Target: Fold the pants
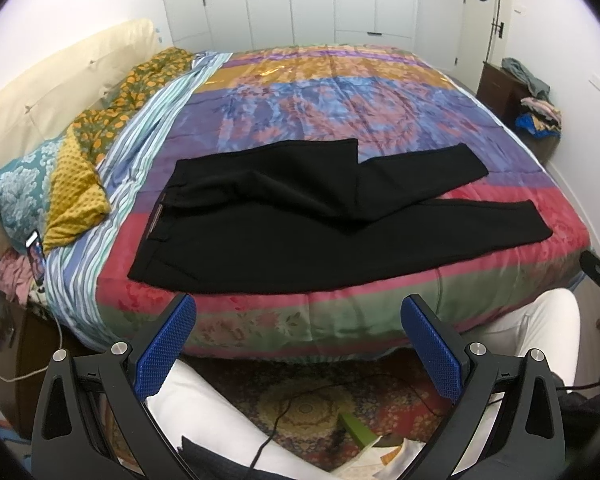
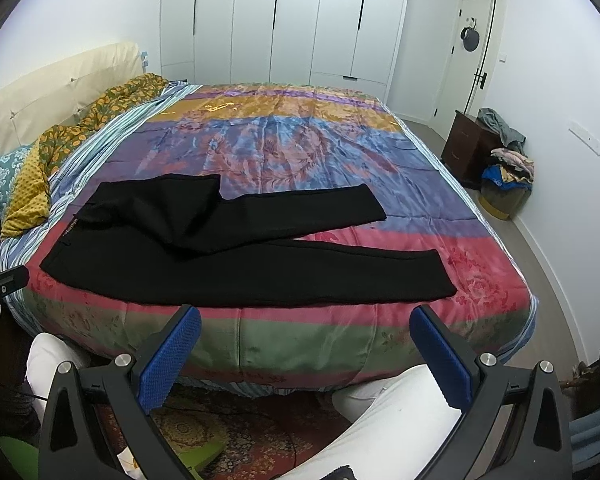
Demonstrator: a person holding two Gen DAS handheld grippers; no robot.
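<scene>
Black pants (image 1: 300, 216) lie spread on the colourful bedspread (image 1: 324, 92) near the bed's front edge, waistband to the left, two legs running right; the far leg lies partly over the near one. They also show in the right wrist view (image 2: 236, 252). My left gripper (image 1: 300, 308) is open and empty, held off the bed's front edge below the pants. My right gripper (image 2: 306, 320) is open and empty, likewise just short of the front edge, below the near leg. Part of the other gripper shows at each view's edge.
Pillows and a yellow throw (image 1: 76, 184) lie at the bed's left with a phone (image 1: 36, 256). A dark nightstand (image 2: 466, 144) and a clothes pile (image 2: 508, 176) stand at the right wall. White-trousered legs (image 2: 380, 420) and a patterned rug (image 1: 324, 404) with cables are below.
</scene>
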